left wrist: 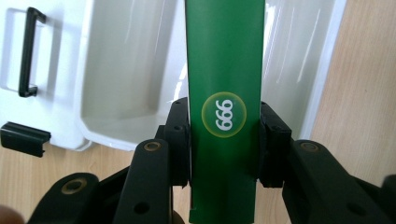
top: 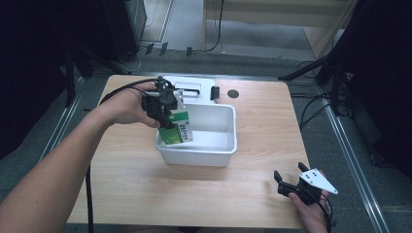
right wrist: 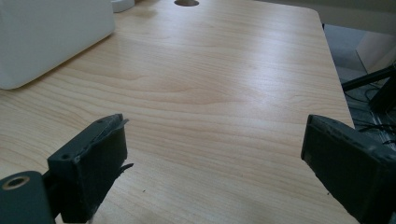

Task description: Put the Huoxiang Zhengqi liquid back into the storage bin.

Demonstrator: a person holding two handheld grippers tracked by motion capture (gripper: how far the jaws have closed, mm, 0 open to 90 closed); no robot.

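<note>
My left gripper [top: 164,108] was clamped on the green carton [top: 177,127], 1 jaw on each narrow side, over the near-left corner of the white bin [top: 228,127]. In the left gripper view the carton [left wrist: 224,93] ran straight out from between my jaws, its long axis in line with the gripper [left wrist: 224,149] and its far end over the open bin [left wrist: 116,84]. From the high view the carton hung roughly upright, its lower part apparently inside the bin's rim; I couldn't tell whether it touched the bottom. The bin sat directly below, so my guess was a straight lowering. My right gripper [top: 287,183] stood spread open and empty, at the table [top: 252,194] edge well right of the bin, pointing over bare wood [right wrist: 210,93]; the left was clearly nearer.
</note>
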